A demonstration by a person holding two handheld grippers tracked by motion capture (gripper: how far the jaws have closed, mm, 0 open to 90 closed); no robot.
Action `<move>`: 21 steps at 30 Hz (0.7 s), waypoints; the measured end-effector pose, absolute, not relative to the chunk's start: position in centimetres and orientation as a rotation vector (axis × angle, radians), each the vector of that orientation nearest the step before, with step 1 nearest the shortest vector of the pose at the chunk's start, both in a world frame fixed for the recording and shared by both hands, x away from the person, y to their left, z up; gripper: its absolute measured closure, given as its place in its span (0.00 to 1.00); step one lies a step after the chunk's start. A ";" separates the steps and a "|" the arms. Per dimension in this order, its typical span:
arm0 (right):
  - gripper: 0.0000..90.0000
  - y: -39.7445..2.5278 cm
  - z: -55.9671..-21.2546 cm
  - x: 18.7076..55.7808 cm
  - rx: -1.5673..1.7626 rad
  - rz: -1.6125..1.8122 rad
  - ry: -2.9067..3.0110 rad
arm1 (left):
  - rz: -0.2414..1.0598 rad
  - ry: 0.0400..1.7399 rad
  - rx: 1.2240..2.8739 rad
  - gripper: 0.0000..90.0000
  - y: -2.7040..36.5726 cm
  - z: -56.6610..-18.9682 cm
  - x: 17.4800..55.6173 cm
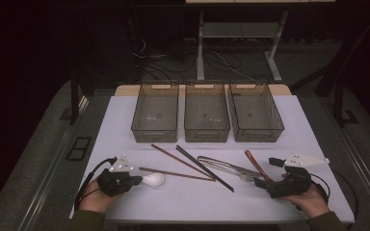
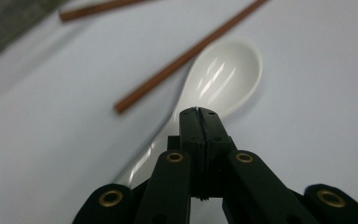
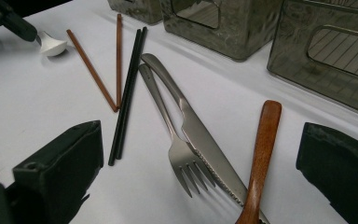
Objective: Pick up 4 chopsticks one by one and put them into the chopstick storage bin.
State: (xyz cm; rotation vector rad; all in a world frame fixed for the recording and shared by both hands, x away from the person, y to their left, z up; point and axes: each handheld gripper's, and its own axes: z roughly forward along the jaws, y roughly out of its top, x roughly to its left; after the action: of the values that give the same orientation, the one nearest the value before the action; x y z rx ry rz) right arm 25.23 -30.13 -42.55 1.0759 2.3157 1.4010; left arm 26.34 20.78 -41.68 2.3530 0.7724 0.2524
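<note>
The spoon (image 2: 223, 74) handle is mostly hidden under the left gripper (image 2: 199, 112), and the wooden handle (image 3: 262, 154) runs off the bottom edge, its end unseen.

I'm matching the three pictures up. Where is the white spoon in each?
High view: white spoon lower left, at the left gripper.
Left gripper view: centre, bowl above the shut jaws.
Right gripper view: top left corner.
Shared landmark: brown chopstick beside the spoon.

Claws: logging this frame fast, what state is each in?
Left claw: closed, over the white spoon's handle; a grip on it cannot be told.
Right claw: open, holding nothing, above the fork.
</note>
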 end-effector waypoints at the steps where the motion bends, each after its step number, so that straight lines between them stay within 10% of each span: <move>1: 0.01 -30.1 -42.6 25.2 1.074 1.400 2.317 | 0.260 0.760 2.347 0.97 20.4 -41.5 26.6; 21: 0.01 -30.2 -42.6 25.3 1.072 1.408 2.320 | 0.074 0.319 2.404 0.79 12.3 -42.8 31.9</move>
State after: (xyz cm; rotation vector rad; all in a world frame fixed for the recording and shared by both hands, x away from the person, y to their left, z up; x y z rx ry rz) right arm 25.28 -30.21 -42.58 1.0724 2.3199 1.4080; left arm 31.85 12.34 -42.78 2.4038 0.3193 0.0745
